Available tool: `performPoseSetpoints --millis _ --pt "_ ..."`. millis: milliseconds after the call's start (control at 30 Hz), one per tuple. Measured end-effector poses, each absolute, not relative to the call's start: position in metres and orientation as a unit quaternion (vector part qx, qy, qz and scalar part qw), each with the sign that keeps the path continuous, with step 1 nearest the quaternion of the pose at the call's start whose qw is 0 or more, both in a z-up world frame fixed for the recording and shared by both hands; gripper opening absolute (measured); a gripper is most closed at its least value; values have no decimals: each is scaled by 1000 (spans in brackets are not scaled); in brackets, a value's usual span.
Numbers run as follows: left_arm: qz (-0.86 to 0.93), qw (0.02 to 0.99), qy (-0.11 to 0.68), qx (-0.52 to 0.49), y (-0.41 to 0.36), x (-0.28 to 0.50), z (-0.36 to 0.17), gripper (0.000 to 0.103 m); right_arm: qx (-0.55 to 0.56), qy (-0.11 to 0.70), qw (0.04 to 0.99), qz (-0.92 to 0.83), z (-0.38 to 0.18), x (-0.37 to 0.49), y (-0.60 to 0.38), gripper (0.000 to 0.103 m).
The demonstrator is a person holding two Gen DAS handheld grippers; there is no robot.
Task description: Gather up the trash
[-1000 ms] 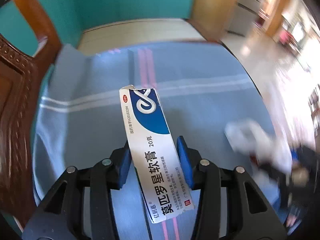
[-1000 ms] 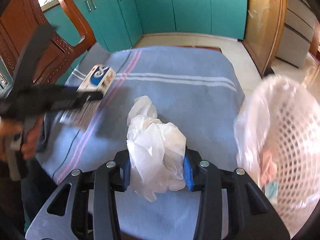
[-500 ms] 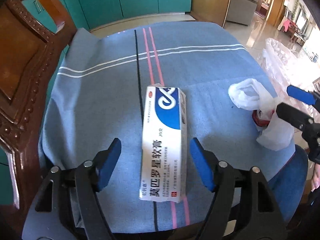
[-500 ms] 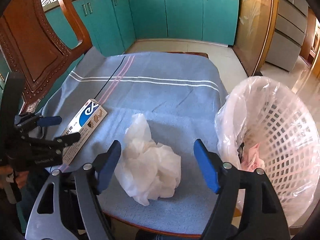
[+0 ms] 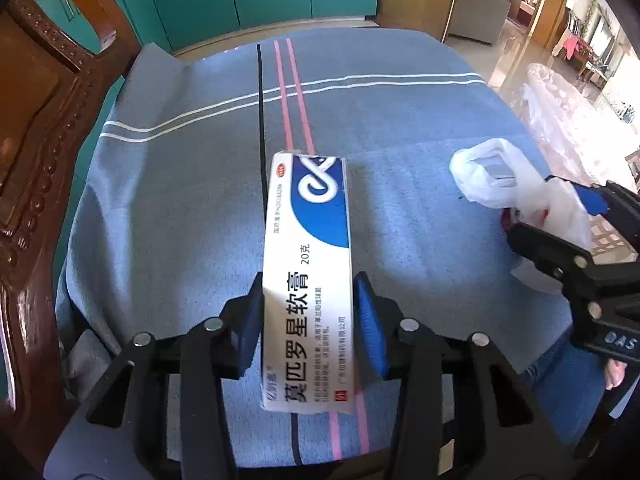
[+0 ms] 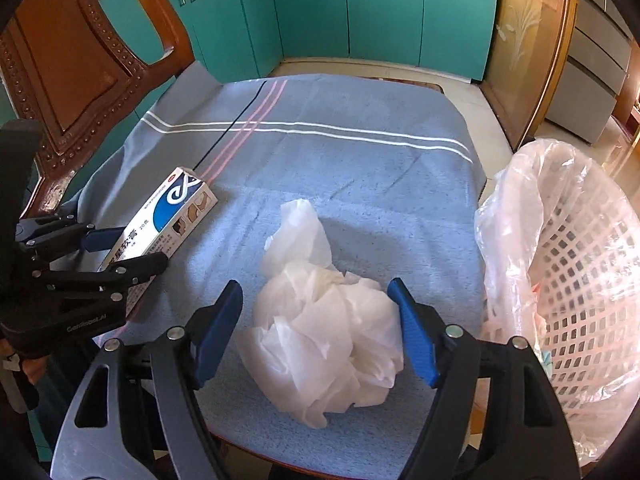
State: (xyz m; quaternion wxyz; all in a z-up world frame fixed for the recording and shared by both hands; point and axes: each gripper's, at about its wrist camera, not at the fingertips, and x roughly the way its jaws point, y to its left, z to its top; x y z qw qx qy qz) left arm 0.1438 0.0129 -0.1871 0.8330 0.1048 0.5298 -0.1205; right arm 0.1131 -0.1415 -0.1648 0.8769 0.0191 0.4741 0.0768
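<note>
A white and blue ointment box (image 5: 308,240) lies lengthwise on the blue striped cloth (image 5: 180,200). My left gripper (image 5: 310,300) is closing, and its blue pads press both long sides of the box's near half. The right wrist view has the same box (image 6: 168,216) at the left, in the left gripper (image 6: 132,248). A crumpled white wad of paper (image 6: 324,340) rests near the cloth's front edge. My right gripper (image 6: 316,304) straddles it with jaws closing; the left pad still stands clear of it. From the left wrist view, the wad (image 5: 504,180) and right gripper (image 5: 556,212) are at the right.
A white lattice bin (image 6: 592,272) with a clear plastic liner stands just off the table's right edge, with some scraps inside. A carved wooden chair back (image 6: 72,60) rises at the left. Teal cabinets (image 6: 360,12) line the far wall. A person's hand (image 5: 616,372) holds the right gripper.
A second ago each gripper gripped its item; half a second ago both stood wide open over them. Now the left has shut on the box again and the right has narrowed around the wad.
</note>
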Motion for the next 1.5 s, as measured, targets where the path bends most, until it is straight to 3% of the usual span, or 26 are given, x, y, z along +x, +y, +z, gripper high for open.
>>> performPoseSetpoints --millis 33,133,300,433,533,633,1133,1267,1500 --pt "-120 834 529 103 14 143 -186 44 20 474 877 78 -165 113 -141 57" --pt "-118 838 524 97 17 140 -180 44 30 477 874 84 -163 111 -142 46" --pt "-121 842 517 90 18 134 -170 44 61 467 876 102 -152 105 -148 39" --pt "-126 841 518 84 19 131 -167 45 137 473 856 157 -150 107 -159 40" --pt "-121 841 521 84 19 130 -168 45 127 482 859 114 -156 112 -163 52" --pt "-119 840 522 87 20 129 -169 46 106 477 869 81 -154 112 -169 56" --pt "-117 841 523 78 25 129 -166 48 -4 437 899 -31 -124 80 -198 57" --pt "-116 843 519 77 26 128 -163 56 20 428 903 -19 -119 76 -198 57" --pt "-113 844 520 68 32 129 -163 57 -4 429 903 38 -122 80 -166 57"
